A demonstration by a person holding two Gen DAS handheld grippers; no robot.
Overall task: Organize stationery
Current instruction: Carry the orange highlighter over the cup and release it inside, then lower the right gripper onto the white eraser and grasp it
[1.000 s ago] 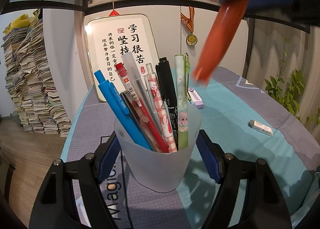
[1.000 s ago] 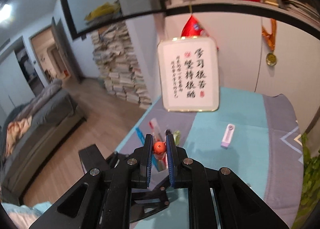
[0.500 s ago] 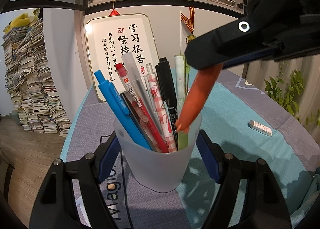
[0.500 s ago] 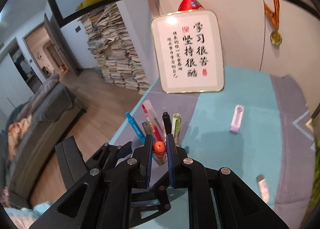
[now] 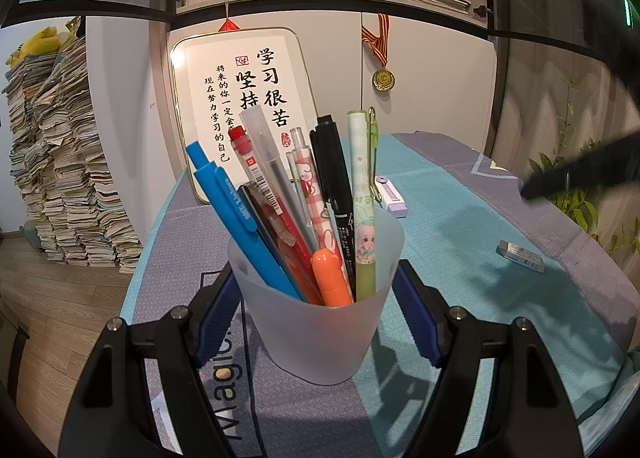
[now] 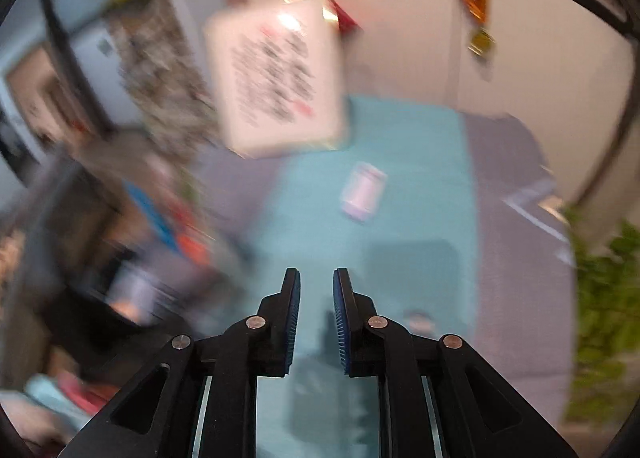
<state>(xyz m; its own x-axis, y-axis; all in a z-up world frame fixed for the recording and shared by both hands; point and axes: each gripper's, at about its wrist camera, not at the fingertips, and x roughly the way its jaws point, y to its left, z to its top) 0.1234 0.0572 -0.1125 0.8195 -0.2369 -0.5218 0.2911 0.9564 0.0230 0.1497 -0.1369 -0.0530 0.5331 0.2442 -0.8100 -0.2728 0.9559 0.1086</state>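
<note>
My left tongs (image 5: 316,314) clasp the frosted cup (image 5: 318,322) between both pads. Inside it stand a blue pen (image 5: 232,206), red and clear pens, a black marker (image 5: 334,178), a green pen (image 5: 362,194) and the short orange pen (image 5: 330,278). My right tongs (image 6: 317,318) gape, holding nothing, over the teal counter (image 6: 408,162); farther ahead lies a lilac correction tape (image 6: 362,190).

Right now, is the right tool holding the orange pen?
No, the right tool is open and empty; the orange pen stands in the cup.
</note>
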